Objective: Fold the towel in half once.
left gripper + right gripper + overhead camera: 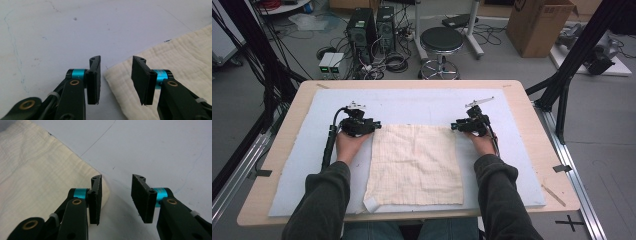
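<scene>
One cream cloth (pixel 414 165) lies flat at the centre of the high view, spread on one pale blue mat (pixel 302 165) that covers one wooden table (pixel 557 165). Two grippers work at its far corners. The left gripper (pixel 371 126) sits just left of centre in the frame, at the cloth's upper left corner. In the left gripper view its jaws stand apart with that corner (pixel 112 75) lying between them on the mat, unpinched. The right gripper (pixel 458 126) sits right of centre, at the cloth's upper right corner. In the right gripper view its jaws are also apart; the corner (pixel 106 187) reaches just past the left jaw, and bare mat shows in the gap. Two hands hold the grippers, and two dark sleeves enter from the bottom edge. Beyond the table, at the top of the frame, stand one round black stool (pixel 441 40), two computer towers (pixel 372 27) and one cardboard box (pixel 539 25).
</scene>
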The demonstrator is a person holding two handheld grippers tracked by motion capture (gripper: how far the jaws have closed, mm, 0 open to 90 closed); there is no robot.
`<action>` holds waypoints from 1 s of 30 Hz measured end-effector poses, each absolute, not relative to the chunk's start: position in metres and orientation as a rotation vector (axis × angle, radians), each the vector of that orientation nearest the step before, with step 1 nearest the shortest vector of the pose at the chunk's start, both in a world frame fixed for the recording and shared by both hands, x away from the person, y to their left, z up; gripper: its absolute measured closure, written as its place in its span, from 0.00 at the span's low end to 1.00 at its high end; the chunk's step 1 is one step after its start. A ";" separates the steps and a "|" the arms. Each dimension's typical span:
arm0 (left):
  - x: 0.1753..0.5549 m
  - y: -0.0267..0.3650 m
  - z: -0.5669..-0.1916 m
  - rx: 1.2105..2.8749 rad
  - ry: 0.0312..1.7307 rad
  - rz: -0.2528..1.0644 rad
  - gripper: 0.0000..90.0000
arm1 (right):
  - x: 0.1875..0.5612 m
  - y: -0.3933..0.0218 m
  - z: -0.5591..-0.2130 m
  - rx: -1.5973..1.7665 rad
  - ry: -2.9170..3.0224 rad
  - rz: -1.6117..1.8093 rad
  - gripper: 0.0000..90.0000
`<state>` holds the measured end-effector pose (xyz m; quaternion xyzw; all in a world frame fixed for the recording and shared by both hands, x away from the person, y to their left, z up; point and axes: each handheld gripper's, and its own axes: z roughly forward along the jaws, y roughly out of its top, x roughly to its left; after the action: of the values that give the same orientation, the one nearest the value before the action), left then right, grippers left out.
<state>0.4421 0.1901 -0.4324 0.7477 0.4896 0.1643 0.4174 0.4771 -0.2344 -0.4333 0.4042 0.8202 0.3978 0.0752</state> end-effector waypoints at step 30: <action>0.449 0.195 -0.414 1.870 1.197 0.419 0.97 | 0.490 -0.223 -0.401 1.142 2.489 1.197 0.97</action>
<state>0.4486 0.1951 -0.4144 0.7485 0.4790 0.1675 0.4270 0.4901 -0.2233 -0.4006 0.3810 0.8305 0.3993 0.0763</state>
